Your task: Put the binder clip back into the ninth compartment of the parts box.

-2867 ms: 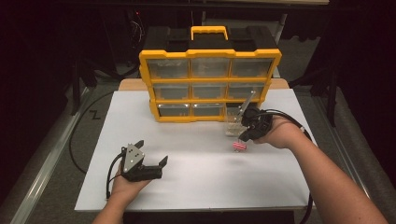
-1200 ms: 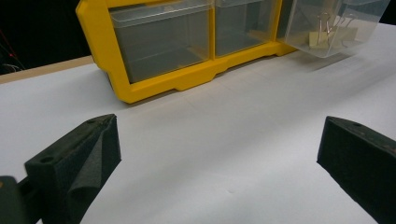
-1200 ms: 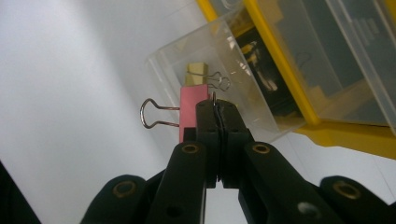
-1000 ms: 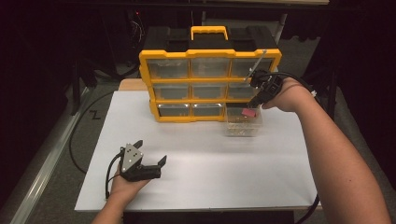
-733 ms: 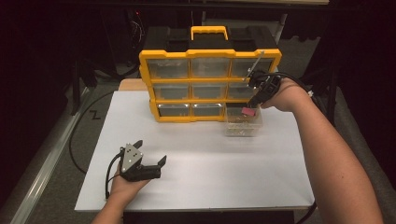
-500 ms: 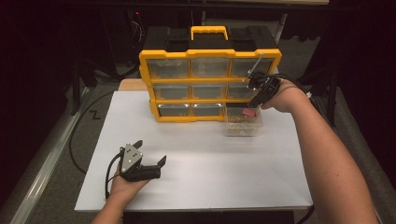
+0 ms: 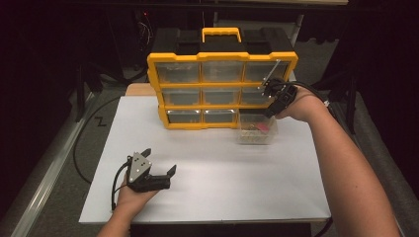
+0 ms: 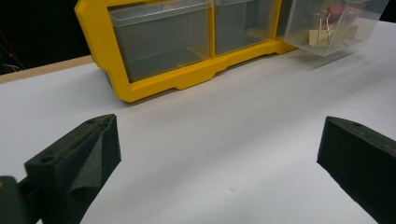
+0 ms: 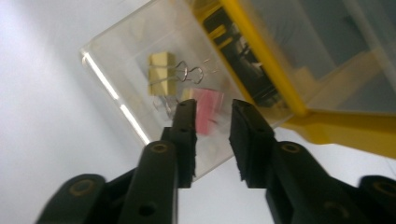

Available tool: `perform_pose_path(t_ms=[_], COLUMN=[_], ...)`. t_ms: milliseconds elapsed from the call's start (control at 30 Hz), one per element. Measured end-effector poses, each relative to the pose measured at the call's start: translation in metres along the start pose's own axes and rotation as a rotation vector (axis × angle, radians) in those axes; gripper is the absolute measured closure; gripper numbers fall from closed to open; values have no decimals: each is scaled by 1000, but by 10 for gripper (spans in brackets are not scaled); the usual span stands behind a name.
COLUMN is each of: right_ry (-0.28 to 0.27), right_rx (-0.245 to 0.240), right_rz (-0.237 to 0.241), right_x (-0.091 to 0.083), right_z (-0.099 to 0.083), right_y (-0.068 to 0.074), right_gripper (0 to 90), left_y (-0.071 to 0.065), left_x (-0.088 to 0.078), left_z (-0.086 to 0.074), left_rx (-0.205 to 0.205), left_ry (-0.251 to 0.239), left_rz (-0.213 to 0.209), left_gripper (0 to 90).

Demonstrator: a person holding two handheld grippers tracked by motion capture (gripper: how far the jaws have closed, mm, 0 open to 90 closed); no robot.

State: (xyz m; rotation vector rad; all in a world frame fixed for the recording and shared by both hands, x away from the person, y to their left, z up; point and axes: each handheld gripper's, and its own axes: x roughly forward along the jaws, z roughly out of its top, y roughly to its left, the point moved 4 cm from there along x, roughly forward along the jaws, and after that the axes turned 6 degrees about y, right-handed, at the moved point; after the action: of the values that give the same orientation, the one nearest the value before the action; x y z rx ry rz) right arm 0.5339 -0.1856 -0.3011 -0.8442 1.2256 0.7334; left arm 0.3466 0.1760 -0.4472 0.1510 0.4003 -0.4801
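A person's right gripper [image 7: 271,101] hangs over a clear plastic drawer [image 7: 257,131] pulled out of the bottom-right slot of a yellow parts organizer [image 7: 222,89], which stands upright at the far side of a white table [image 7: 212,168]. In the right gripper view, the two black jaws point down into the drawer with a narrow gap between them; they have just been opening, and nothing is pinched between the pads. Directly below that gap lies a pink binder clip [image 9: 205,112], resting free on the drawer floor. Just beside it sits a yellow binder clip [image 9: 161,73] with its wire handles folded out, nearer the drawer's front wall. The drawer rests on the table just in front of the cabinet, its back end at the open slot.

Near the front left of the table, the left gripper [image 7: 160,170] rests low on the white surface in the person's hand, well apart from the organizer. In the left gripper view its jaws stand wide apart and empty, aimed toward the organizer's bottom row of transparent drawers, with the pulled-out drawer in the far corner.
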Motion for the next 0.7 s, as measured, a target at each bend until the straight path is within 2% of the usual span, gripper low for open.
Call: perform_pose_path(t_ms=[233, 700], right_ry=[12, 1], right_rx=[-10, -23], right_rz=[19, 65], right_x=[1, -6], right_z=[-7, -33], right_y=[11, 32], right_gripper=[669, 636], left_y=[-1, 0], left_x=[1, 1], left_z=[0, 0], left_rx=[1, -2], left_ry=[2, 5], left_rz=[0, 7], left_gripper=[3, 3])
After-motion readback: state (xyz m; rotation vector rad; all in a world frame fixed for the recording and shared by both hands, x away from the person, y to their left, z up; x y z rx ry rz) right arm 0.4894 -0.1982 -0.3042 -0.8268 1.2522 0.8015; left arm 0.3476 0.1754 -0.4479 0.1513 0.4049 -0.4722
